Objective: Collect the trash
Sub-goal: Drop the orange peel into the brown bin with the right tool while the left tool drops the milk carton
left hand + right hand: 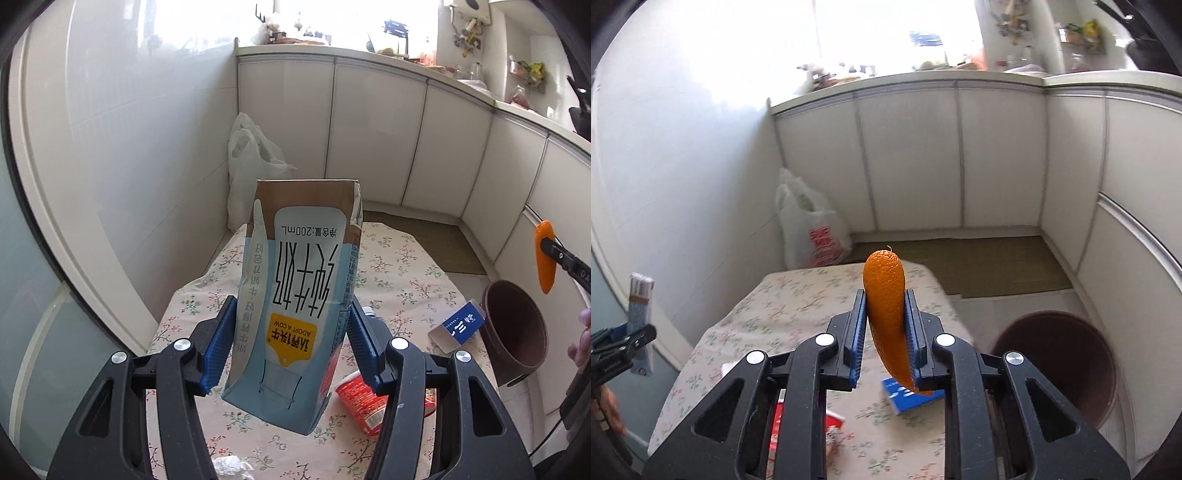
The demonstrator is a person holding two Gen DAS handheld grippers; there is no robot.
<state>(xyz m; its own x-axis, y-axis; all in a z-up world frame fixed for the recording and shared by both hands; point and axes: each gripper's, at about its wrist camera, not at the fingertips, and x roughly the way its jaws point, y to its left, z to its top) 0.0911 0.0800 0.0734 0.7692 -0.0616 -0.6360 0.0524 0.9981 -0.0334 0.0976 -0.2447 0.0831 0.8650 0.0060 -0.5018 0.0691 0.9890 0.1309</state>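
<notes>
My left gripper [291, 332] is shut on a light blue 200 mL milk carton [295, 291], held upside down above the floral table [399, 266]. My right gripper [885, 328] is shut on a curved piece of orange peel [886, 314], held above the table's right side. The peel also shows at the right edge of the left wrist view [545, 254]. The carton shows at the left edge of the right wrist view [641, 310]. A brown trash bin [1067, 362] stands on the floor right of the table; it also shows in the left wrist view [517, 332].
On the table lie a small blue box [460, 325], a red cup-noodle tub [364, 400], a crumpled white tissue [231, 467] and a red packet [777, 424]. A white plastic bag [809, 229] stands against the wall behind the table. White cabinets surround the corner.
</notes>
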